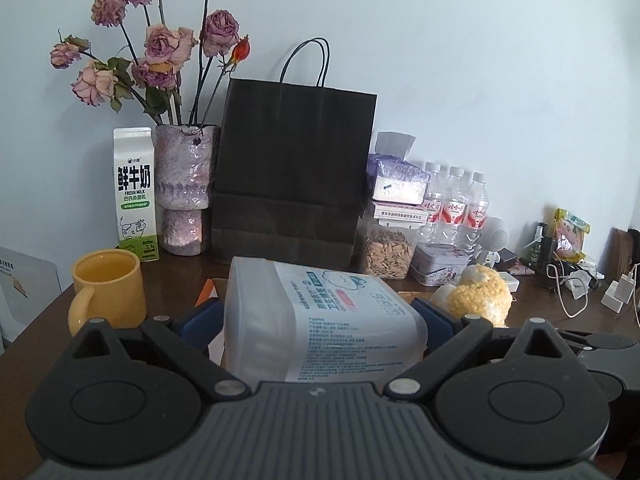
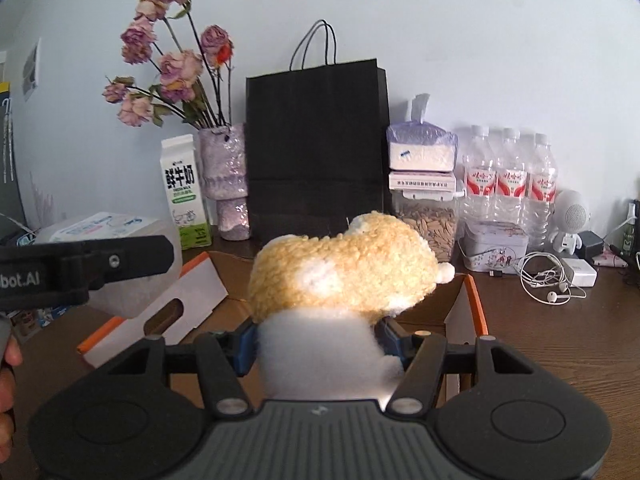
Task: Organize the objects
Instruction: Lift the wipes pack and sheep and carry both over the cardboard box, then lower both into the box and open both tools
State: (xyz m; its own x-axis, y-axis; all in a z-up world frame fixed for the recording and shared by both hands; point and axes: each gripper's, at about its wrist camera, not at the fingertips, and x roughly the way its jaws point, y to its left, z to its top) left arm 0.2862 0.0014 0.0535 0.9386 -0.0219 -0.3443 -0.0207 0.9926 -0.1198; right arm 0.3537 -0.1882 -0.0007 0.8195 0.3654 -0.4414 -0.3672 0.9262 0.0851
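Observation:
My left gripper [image 1: 316, 320] is shut on a plastic-wrapped tissue pack [image 1: 320, 312] with a white and blue label; its blue pads [image 1: 200, 320] press both sides. My right gripper [image 2: 318, 340] is shut on a yellow and white plush toy [image 2: 344, 276], which bulges above the pads [image 2: 246, 344]. Both are held over an open cardboard box [image 2: 192, 292] with orange-edged flaps. The right wrist view shows the tissue pack [image 2: 108, 232] at the left. The left wrist view shows the plush toy [image 1: 476, 292] at the right.
On the brown table [image 2: 560, 340] along the wall stand a black paper bag [image 1: 296, 168], a milk carton [image 1: 134, 192], a vase of dried roses [image 1: 184, 184], a seed jar [image 2: 426, 220], water bottles [image 2: 508, 184] and a tin [image 2: 494, 244]. A yellow mug [image 1: 108, 288] stands left; earphones [image 2: 548, 280] and chargers lie right.

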